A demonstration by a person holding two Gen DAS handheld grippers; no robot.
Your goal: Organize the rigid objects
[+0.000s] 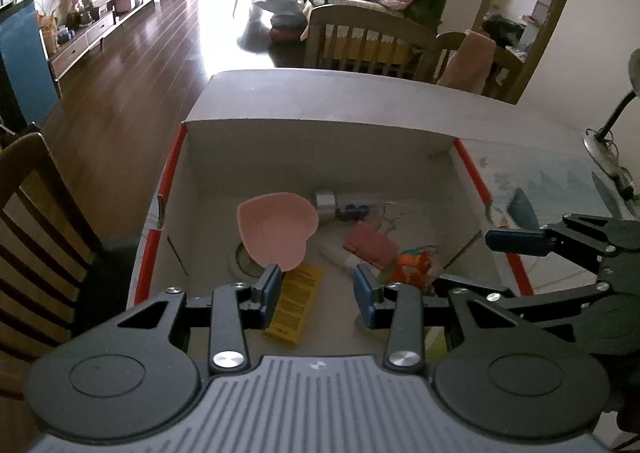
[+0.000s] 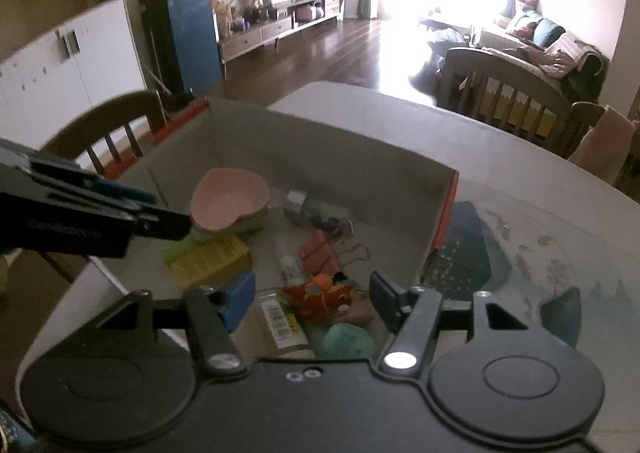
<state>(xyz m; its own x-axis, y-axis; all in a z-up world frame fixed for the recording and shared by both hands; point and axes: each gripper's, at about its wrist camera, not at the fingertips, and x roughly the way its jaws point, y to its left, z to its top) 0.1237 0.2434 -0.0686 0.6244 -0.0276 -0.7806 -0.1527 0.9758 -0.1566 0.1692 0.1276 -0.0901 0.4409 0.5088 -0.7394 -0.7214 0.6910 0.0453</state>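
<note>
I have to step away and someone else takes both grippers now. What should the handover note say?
Left gripper: open, nothing held, over the box's near edge.
Right gripper: open and empty, above the orange toy.
In the cardboard box: pink heart dish, yellow packet, pink binder clip, small jar, orange toy, teal piece.
Done: these are boxed.
Left: nothing loose shows on the table; check beyond view.
</note>
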